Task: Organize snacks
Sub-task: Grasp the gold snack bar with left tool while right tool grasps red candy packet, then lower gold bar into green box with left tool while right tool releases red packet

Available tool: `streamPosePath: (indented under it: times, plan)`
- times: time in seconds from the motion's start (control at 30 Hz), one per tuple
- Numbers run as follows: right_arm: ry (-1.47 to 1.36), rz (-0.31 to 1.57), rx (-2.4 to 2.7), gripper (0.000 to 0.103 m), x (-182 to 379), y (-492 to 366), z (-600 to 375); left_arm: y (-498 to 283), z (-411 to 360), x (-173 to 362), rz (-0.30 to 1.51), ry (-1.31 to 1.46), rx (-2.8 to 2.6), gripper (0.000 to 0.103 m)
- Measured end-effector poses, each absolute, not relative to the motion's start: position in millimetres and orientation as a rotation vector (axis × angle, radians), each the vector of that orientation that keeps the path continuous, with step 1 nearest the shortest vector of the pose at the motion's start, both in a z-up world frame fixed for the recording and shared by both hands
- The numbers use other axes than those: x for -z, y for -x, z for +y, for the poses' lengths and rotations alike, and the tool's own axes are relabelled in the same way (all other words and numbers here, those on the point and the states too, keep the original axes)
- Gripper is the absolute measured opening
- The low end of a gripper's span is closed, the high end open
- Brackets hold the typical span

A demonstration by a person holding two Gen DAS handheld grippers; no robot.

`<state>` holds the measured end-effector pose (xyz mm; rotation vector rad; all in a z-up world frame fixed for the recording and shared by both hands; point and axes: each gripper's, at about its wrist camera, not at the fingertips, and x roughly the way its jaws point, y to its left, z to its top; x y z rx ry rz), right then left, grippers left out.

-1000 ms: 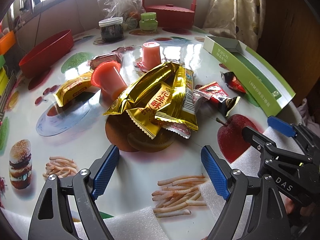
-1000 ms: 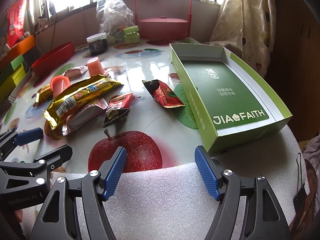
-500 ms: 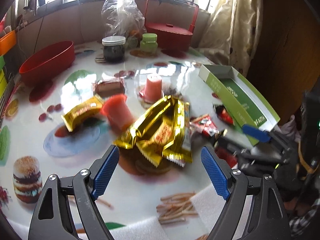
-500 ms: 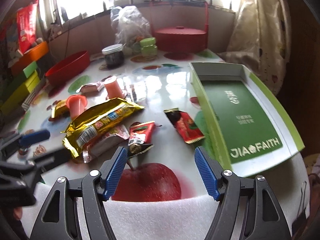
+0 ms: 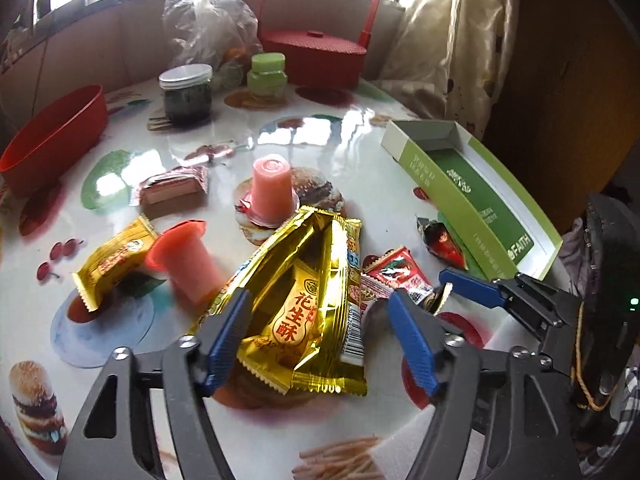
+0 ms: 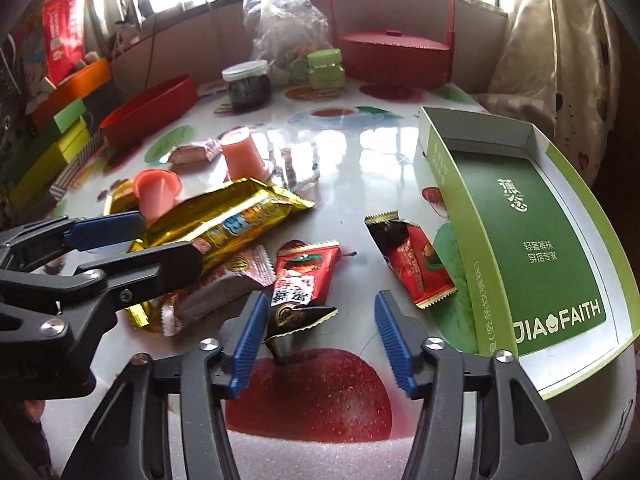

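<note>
A pile of gold snack packets (image 5: 308,296) lies mid-table; it also shows in the right wrist view (image 6: 224,220). My left gripper (image 5: 320,336) is open, its jaws on either side of the pile's near end. My right gripper (image 6: 320,332) is open, its jaws on either side of the near end of a red sachet (image 6: 300,280). Another red sachet (image 6: 412,260) lies beside the open green box (image 6: 532,236). Two pink jelly cups (image 5: 272,188) (image 5: 188,260), a small gold packet (image 5: 116,260) and a pink wafer pack (image 5: 172,188) lie behind.
A red bowl (image 5: 56,136), a dark jar (image 5: 186,92), a green jar (image 5: 267,70), a plastic bag (image 5: 208,20) and a red lidded basket (image 5: 316,54) stand at the back. White foam (image 6: 320,456) pads the table's near edge. The table drops off just past the green box.
Both grippers have moved forward and down over the table. The left one now straddles the gold packets; the right one straddles the red sachet. Both stay open.
</note>
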<state>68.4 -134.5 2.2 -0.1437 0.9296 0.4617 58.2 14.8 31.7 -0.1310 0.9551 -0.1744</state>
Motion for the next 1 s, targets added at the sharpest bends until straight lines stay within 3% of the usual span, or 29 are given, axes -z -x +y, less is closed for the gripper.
streamPosePath:
  times: [0.23,0.43,0.63,0.73,1.0]
  plan:
    - [0.137,0.924,-0.466,0.028,-2.9,-69.0,-134.8,-64.4,6.9,-28.0,0.968,0.112,0.195,0.058]
    - [0.114,0.926,-0.474,0.025,-3.4,-67.9,-137.7,-69.1,3.3,-26.6,0.971,0.088,0.192,0.045]
    - [0.093,0.919,-0.473,0.024,-5.8,-64.4,-142.3,-71.8,-3.4,-25.2,0.974,0.065,0.209,0.039]
    - [0.086,0.912,-0.474,0.024,-7.8,-62.1,-144.3,-71.7,-6.8,-26.9,0.967,0.053,0.216,0.025]
    - [0.054,0.895,-0.462,0.024,-13.7,-55.8,-153.2,-64.5,-8.2,-31.9,0.944,0.062,0.228,0.024]
